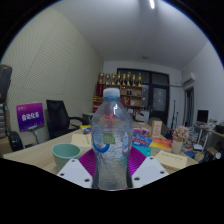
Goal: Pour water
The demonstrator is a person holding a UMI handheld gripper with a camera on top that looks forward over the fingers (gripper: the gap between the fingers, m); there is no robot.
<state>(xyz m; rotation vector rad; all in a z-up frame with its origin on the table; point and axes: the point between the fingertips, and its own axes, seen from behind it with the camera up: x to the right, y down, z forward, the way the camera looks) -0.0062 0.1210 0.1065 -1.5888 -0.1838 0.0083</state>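
Bottle (111, 140) base cut off at bottom edge, hides jaws' contact, shelf items (125, 82) too small to ID

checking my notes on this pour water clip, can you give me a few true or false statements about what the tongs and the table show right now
1. The tongs hold a clear plastic water bottle between their pink pads. True.
2. The bottle lies on its side. False: it stands upright.
3. A teal bowl sits on the wooden table beside the bottle. True.
4. The bottle's cap is off. False: a pale cap sits on its neck.
5. The bowl is stacked on top of the bottle. False: it rests on the table, apart from the bottle.
6. Shelves with bottles stand at the far wall beyond the bottle. True.
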